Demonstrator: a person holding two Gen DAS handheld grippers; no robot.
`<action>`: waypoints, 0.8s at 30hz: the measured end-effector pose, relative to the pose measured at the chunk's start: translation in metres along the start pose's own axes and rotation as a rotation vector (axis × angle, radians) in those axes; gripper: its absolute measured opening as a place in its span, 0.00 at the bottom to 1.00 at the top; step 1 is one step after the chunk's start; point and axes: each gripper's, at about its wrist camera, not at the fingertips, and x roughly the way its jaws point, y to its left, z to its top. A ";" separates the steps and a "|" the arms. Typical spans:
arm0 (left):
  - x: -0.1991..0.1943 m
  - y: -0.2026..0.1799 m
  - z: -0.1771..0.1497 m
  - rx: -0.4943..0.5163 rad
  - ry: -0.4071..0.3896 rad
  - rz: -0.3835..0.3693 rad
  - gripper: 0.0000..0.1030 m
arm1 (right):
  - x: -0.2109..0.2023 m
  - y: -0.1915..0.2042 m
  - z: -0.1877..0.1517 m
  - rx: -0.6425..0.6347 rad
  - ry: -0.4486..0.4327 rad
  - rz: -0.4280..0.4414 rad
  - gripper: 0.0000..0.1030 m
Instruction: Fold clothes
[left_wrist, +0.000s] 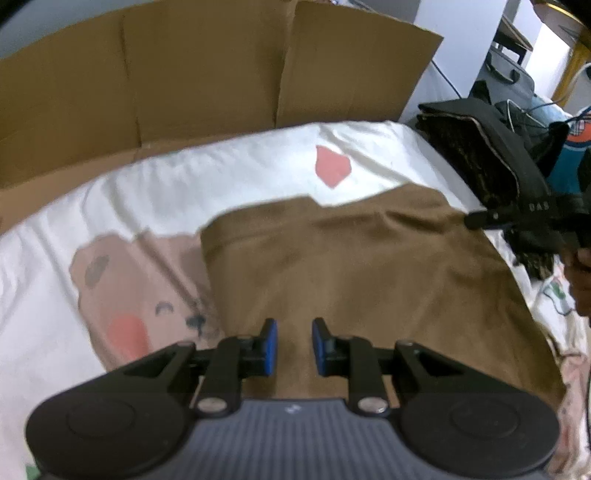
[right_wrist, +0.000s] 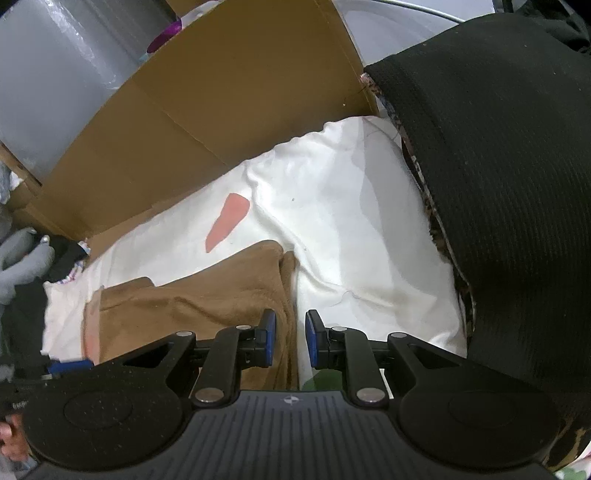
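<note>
- Your work surface is a bed with a white sheet (left_wrist: 258, 173), soft and rumpled, printed with a pale brown bear face and pink patches
- Flattened corrugated cardboard (left_wrist: 184, 74) stands along the bed's far edge, creased in vertical panels; it holds nothing that you can see
- The brown garment (left_wrist: 351, 266) lies flat on the sheet, fuzzy fleece-like cloth folded to a rough rectangle, its far edge stepped and its right edge running toward the side of the bed
- A folded stack of black ribbed knit (right_wrist: 498, 184) over a mottled brown patterned layer sits at the sheet's right side, close beside the garment, thick and rounded at the fold
- Grey luggage and tangled cables stand beyond the bed in the left wrist view, too small to detail
- Your left gripper (left_wrist: 293, 347) hovers over the garment's near part, blue pads a narrow gap apart, nothing pinched between them
- Your right gripper (right_wrist: 290, 339) sits over the garment's right edge where brown cloth meets white sheet, jaws narrowly parted, pads not pressing on cloth
</note>
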 end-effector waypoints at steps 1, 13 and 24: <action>0.004 0.002 0.003 -0.003 -0.002 0.004 0.21 | 0.000 0.001 0.001 -0.002 -0.002 -0.002 0.17; 0.044 0.026 0.040 -0.102 -0.004 0.032 0.18 | -0.013 0.028 -0.002 -0.116 -0.005 -0.001 0.19; 0.062 0.039 0.037 -0.130 0.029 0.067 0.03 | 0.009 0.022 -0.004 -0.154 0.048 -0.026 0.15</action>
